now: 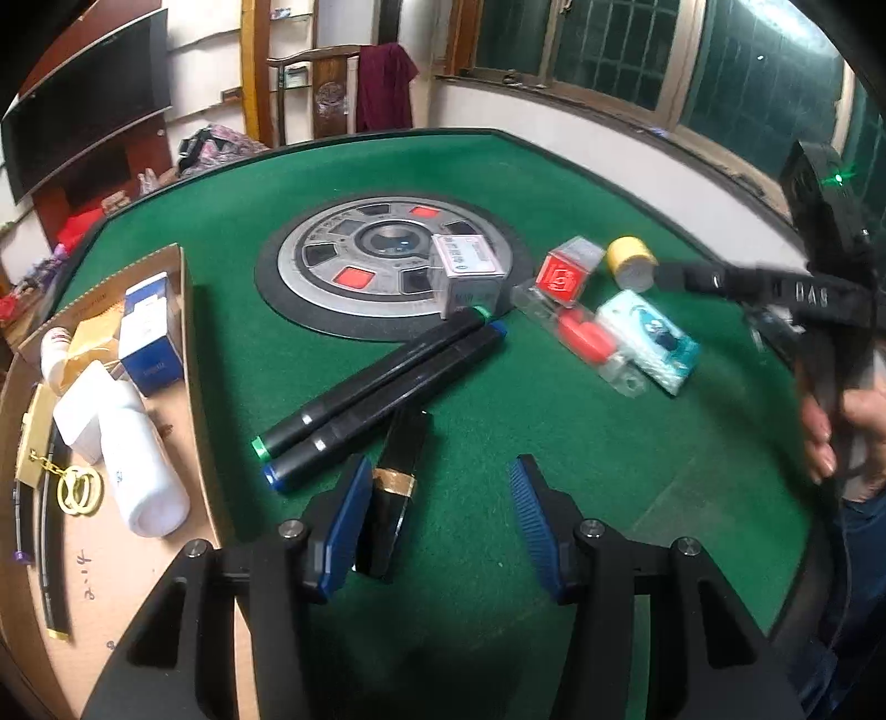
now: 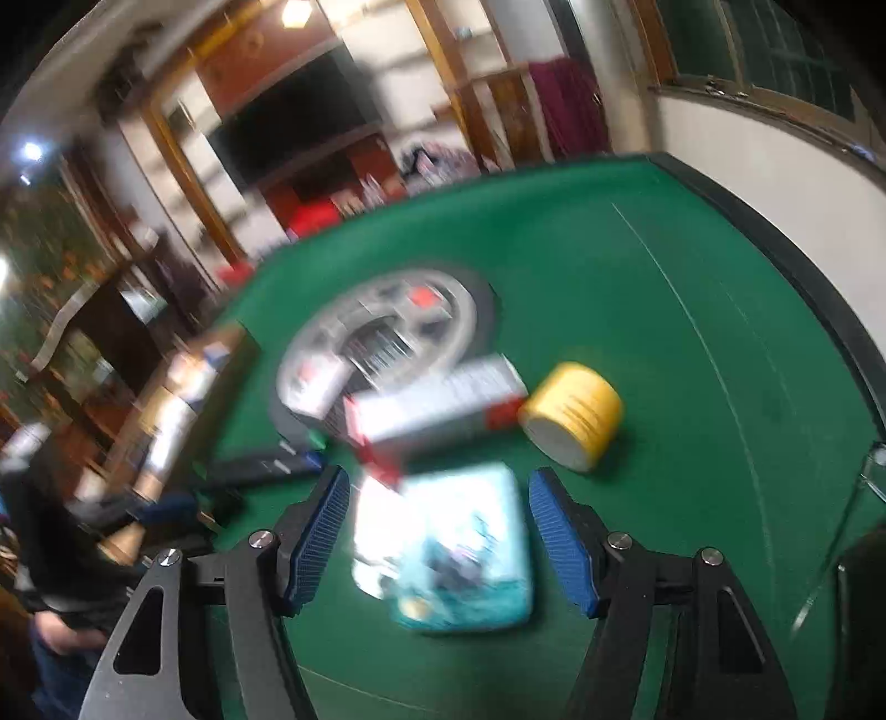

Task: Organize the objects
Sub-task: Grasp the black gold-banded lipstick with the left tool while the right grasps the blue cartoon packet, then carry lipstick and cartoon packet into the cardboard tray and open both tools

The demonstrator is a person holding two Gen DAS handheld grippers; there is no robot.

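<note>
Our right gripper (image 2: 437, 531), jaws spread, straddles the teal packet (image 2: 465, 548) just beside the yellow roll (image 2: 573, 412); closing askew could nudge it. Our left gripper (image 1: 440, 512) stands empty, half-open.

A green felt mahjong table (image 1: 554, 443) with a dark raised rim fills the foreground; beyond its far edge stands a carved wooden chair (image 1: 332, 94) draped with a maroon garment (image 1: 385, 83); a dark television (image 1: 88, 99) hangs at the left; barred windows (image 1: 609, 50) in worn wooden frames line the white wall (image 1: 554, 116) at the right.
</note>
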